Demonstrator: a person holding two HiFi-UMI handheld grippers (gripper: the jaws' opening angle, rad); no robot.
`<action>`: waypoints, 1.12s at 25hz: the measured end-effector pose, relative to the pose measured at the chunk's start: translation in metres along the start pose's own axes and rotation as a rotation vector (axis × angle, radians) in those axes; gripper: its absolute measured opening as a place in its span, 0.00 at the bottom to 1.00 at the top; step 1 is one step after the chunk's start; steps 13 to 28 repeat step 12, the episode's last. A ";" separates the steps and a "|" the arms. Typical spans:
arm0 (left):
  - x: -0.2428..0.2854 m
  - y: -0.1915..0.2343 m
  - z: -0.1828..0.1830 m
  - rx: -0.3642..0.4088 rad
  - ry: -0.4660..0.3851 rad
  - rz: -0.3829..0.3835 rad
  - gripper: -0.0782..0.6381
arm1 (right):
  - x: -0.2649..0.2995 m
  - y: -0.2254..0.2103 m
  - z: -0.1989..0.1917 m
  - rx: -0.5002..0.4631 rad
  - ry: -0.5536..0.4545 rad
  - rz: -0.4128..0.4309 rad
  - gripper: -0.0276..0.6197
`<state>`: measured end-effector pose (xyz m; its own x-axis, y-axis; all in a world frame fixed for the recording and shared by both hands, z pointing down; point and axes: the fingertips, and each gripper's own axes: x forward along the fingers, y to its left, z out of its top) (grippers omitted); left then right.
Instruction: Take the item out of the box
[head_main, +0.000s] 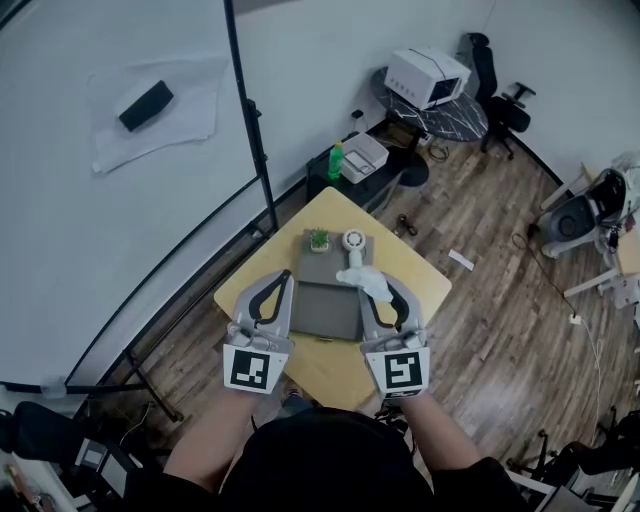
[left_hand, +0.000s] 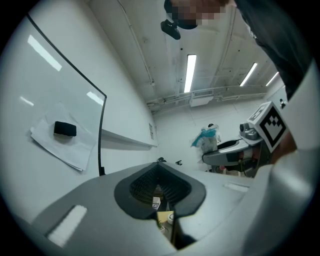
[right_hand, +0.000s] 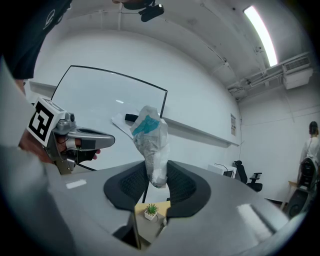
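A grey box (head_main: 325, 305) lies on the small yellow table (head_main: 300, 370). On its far part stand a tiny potted plant (head_main: 319, 240) and a round white item (head_main: 354, 240). My right gripper (head_main: 372, 290) is shut on a crumpled white plastic packet with teal print (head_main: 365, 280), held above the box's right side. In the right gripper view the packet (right_hand: 150, 145) sticks up from between the pads, with the plant (right_hand: 151, 210) below. My left gripper (head_main: 278, 285) hovers at the box's left edge, shut with nothing in it. The left gripper view shows the packet (left_hand: 209, 137) in the other gripper (left_hand: 227, 152).
A whiteboard (head_main: 100, 200) with an eraser (head_main: 146, 105) and paper stands to the left. Behind the table are a green bottle (head_main: 336, 160), a round table with a white appliance (head_main: 427, 77) and an office chair (head_main: 505, 100). Wooden floor (head_main: 500, 300) lies to the right.
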<state>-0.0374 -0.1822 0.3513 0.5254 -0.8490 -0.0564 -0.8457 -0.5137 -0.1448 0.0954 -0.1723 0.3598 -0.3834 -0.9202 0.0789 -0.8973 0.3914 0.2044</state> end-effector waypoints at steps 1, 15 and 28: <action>0.000 0.000 0.000 -0.001 0.000 0.000 0.11 | 0.001 0.000 0.000 -0.003 -0.001 0.000 0.22; 0.001 -0.001 -0.001 0.000 -0.002 0.001 0.11 | 0.001 0.002 0.000 -0.014 -0.018 -0.001 0.21; 0.001 -0.001 -0.001 0.000 -0.002 0.001 0.11 | 0.001 0.002 0.000 -0.014 -0.018 -0.001 0.21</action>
